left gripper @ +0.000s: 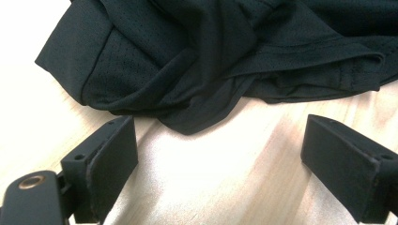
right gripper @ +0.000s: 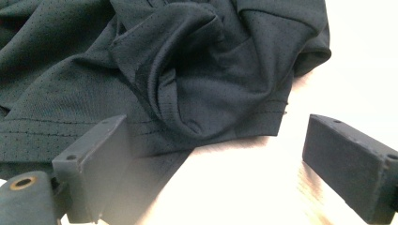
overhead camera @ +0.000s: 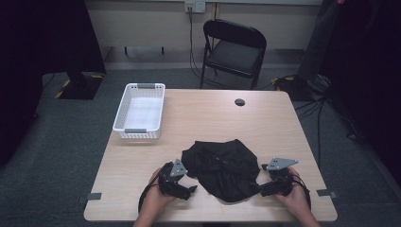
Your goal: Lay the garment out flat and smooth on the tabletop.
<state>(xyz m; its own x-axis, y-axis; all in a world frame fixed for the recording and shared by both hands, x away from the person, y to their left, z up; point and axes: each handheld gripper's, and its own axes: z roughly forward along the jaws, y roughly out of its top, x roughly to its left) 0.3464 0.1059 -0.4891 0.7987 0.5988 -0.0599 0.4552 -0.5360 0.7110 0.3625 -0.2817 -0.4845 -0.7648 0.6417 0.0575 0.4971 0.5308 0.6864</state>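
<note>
Holding our left tongs (overhead camera: 191, 189) and right tongs (overhead camera: 259, 187) released and empty at either side of a crumpled black garment (overhead camera: 221, 168), lying on the desk (overhead camera: 213, 113) near its front edge, white basket (overhead camera: 140, 111) far left

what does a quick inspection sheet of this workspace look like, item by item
surface: light wooden table, round dark hole near its far edge
job's things: black mesh garment crumpled at the near edge
clutter: empty white basket at far left
grippers: left hand-held gripper open, jaws short of the cloth's edge; right hand-held gripper open, one jaw over the hem, nothing gripped
cables: black cable from the wall socket down to the floor; cable bundle on the floor at right
surroundings: black folding chair behind the table, grey carpet, grey tape tabs on the near table corners
</note>
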